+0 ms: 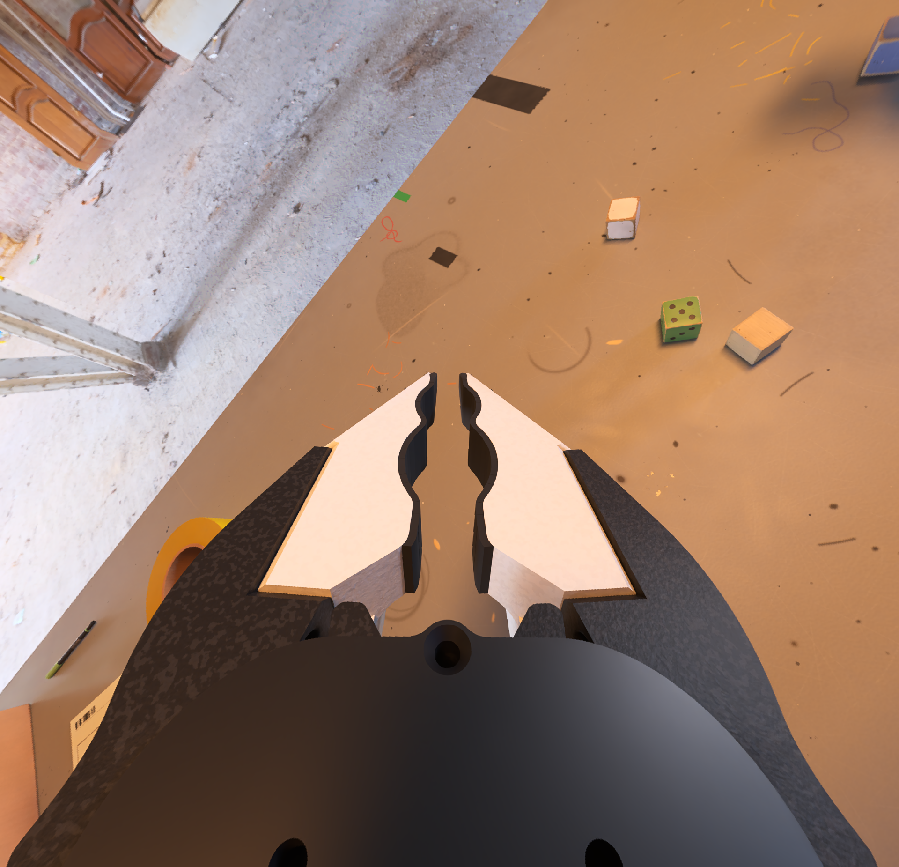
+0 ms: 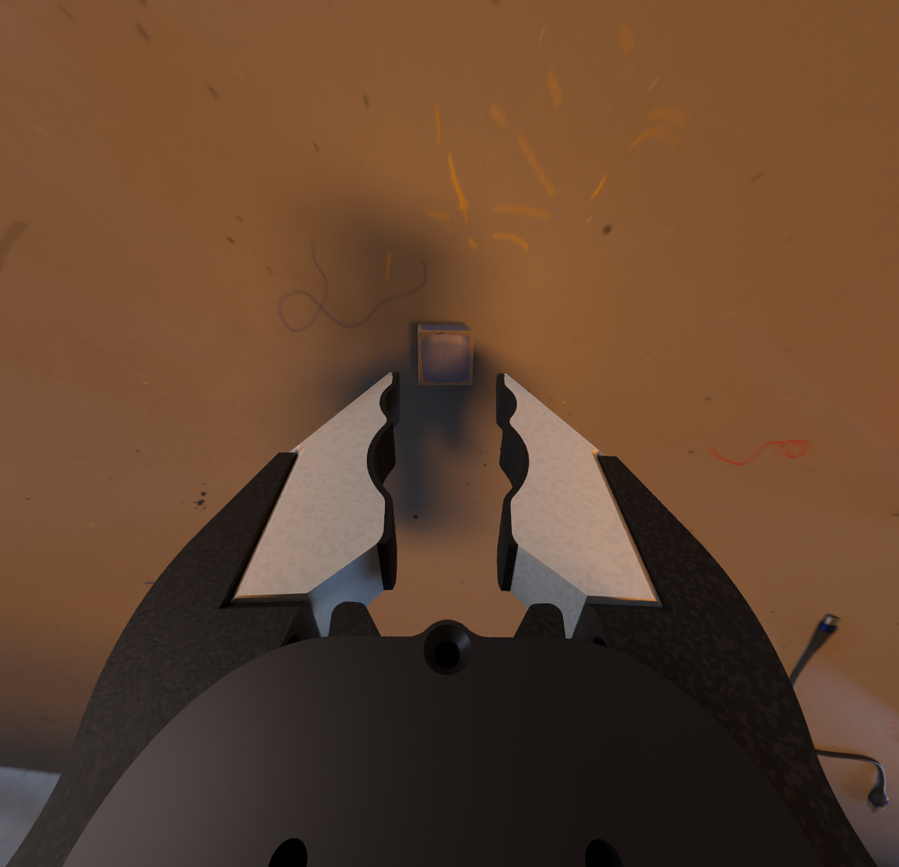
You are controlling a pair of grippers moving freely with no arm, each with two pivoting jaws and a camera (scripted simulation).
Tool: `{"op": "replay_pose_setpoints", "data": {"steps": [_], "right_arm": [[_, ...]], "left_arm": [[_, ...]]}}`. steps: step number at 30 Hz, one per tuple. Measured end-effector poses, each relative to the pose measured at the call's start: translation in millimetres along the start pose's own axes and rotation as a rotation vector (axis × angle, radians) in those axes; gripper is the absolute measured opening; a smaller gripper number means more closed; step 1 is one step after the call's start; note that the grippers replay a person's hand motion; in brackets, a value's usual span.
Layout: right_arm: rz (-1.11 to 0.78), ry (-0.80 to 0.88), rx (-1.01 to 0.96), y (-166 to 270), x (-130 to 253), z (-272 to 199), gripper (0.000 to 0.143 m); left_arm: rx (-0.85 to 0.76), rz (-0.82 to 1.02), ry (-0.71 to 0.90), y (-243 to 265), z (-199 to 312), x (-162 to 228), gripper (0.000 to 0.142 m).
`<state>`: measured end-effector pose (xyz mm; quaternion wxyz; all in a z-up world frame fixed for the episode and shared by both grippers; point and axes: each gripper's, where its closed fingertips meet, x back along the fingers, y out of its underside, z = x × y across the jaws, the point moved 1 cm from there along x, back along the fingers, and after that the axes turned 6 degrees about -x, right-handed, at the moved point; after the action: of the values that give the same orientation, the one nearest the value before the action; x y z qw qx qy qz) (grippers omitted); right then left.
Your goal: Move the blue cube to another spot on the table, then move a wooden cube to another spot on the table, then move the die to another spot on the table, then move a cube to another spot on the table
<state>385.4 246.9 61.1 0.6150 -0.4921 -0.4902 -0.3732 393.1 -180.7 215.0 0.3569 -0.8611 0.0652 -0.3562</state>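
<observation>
The blue cube sits flat on the brown surface, directly below the right claw and just past its tips. It is centred on the gap between the two fingers, in the claw's shadow.

Going left to right from the blue cube as landmark: a thin looping scribble lies to its left, orange streaks lie above and to its right, and a red squiggle is well off to the right. The right claw hangs above the cube with its fingers spread wider than the cube and holding nothing.

In the left wrist view the left claw has its fingers close together with only a narrow gap, also empty. It is well apart from the blue cube, which shows at the far upper right edge. To the right of this claw sit a small wooden cube, a green die and a larger wooden cube, none touching.

The blue cube looks small, rigid and light, with flat faces and slightly rounded corners. It should hold firm when pinched on its two opposite side faces, near mid-height, with the fingers square to them so it does not twist.
</observation>
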Motion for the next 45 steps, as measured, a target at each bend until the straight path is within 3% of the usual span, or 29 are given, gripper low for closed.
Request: {"op": "replay_pose_setpoints", "data": {"steps": [3, 5, 7, 11, 14, 18, 24, 28, 30, 34, 37, 39, 42, 45], "right_arm": [[0.222, 0.042, 0.05, -24.5, 56.6, -14.8, 0.041], [0.378, 0.042, 0.181, -39.8, 93.6, -50.2, 0.04], [0.436, -0.025, 0.364, -43.9, 107.3, -102.2, 0.04], [0.339, -0.258, 0.784, -18.3, 70.4, -209.2, 0.042], [0.288, -0.279, 1.0, 4.2, 28.3, -248.3, 0.039], [0.202, -0.217, 0.996, 8.5, -6.8, -255.6, 0.039], [0.156, -0.205, 1.002, 9.4, -22.5, -254.2, 0.03], [0.15, -0.226, 0.984, 11.5, -16.2, -255.7, 0.027], [0.21, -0.245, 0.973, 8.9, 7.7, -259.0, 0.027], [0.457, -0.236, 0.839, -6.6, 101.8, -235.3, 0.027], [0.56, -0.033, 0.628, -8.8, 146.2, -156.2, 0.027], [0.479, 0.073, 0.443, 7.3, 137.4, -91.0, 0.027], [0.233, 0.135, 0.159, 46.7, 84.2, -10.0, 0.027], [0.06, 0.164, -0.001, 84.5, 32.7, 26.6, 0.027]], "left_arm": [[0.013, 0.002, -0.006, 1.2, -3.1, 0.6, 0.009], [0.013, -0.006, -0.01, 2.6, -4.4, -0.7, 0.009], [0.01, -0.017, -0.011, 3.9, -4.8, -2.8, 0.009], [0.002, -0.034, -0.008, 5.5, -2.9, -4.8, 0.009], [-0.007, -0.034, -0.003, 5.2, -0.5, -3.6, 0.009], [-0.007, -0.031, -0.001, 4.7, -0.1, -2.6, 0.009], [-0.015, -0.036, 0.004, 5.0, 0.6, -3.6, 0.009], [-0.017, -0.038, 0.007, 5.2, 1.1, -3.5, 0.009], [-0.017, -0.037, 0.008, 5.5, 1.0, -3.1, 0.009], [-0.015, -0.038, 0.01, 6.2, 0.4, -2.3, 0.009], [-0.017, -0.037, 0.011, 5.7, 0.1, -1.5, 0.009], [-0.015, -0.029, 0.013, 4.1, 0.4, -0.7, 0.009], [-0.017, -0.02, 0.017, 1.3, 2.4, -0.3, 0.009], [-0.029, -0.024, 0.022, -0.1, 6.3, -1.1, 0.009]]}}
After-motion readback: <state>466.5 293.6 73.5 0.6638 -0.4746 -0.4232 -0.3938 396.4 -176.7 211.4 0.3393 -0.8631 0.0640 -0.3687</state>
